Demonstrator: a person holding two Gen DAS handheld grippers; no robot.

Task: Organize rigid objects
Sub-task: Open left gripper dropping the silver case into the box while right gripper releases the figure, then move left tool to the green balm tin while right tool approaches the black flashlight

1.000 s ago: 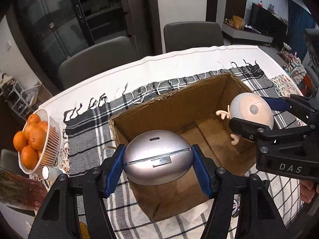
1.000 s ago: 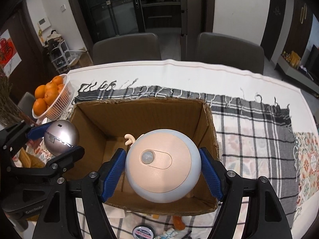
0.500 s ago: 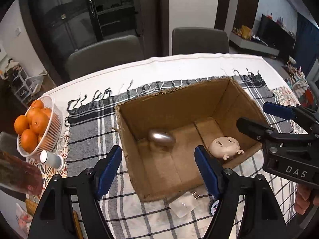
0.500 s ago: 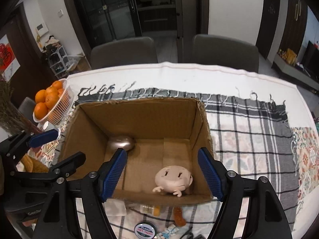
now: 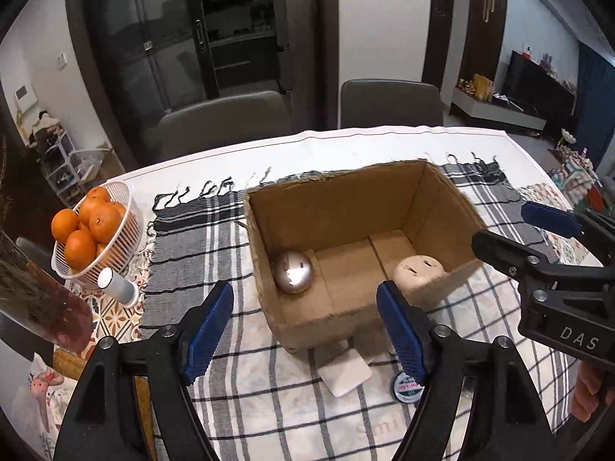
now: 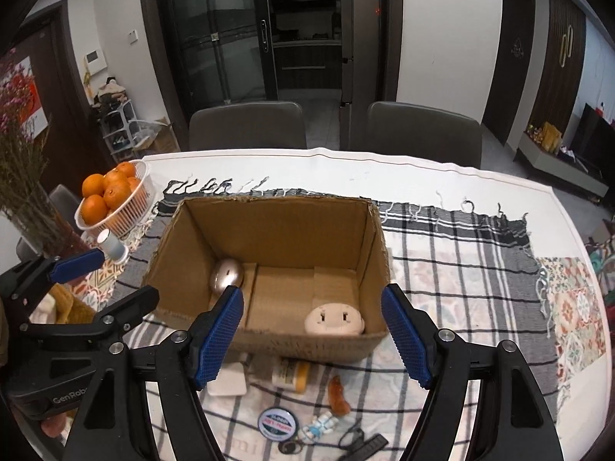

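Note:
An open cardboard box (image 5: 338, 188) (image 6: 269, 211) stands on the plaid cloth. Inside it lie a silver egg-shaped case (image 5: 294, 272) (image 6: 226, 274) at the left and a peach round doll head (image 5: 419, 271) (image 6: 334, 320) at the right. My left gripper (image 5: 305, 326) is open and empty, above the near side of the box. My right gripper (image 6: 311, 330) is open and empty, above the box's near wall. Each gripper also shows in the other's view, the right (image 5: 538, 246) and the left (image 6: 103, 276).
In front of the box lie a white adapter (image 6: 226, 382), a pill bottle (image 6: 290, 374), a round tin (image 6: 277, 424), a small figurine (image 6: 321, 422), an orange-brown piece (image 6: 338, 393) and dark clips (image 6: 361, 441). A basket of oranges (image 5: 96, 230) and a white tube (image 5: 117, 286) stand left.
Both grippers opened and dropped the silver case and the doll head into the box. Both have since pulled back and up from the box.

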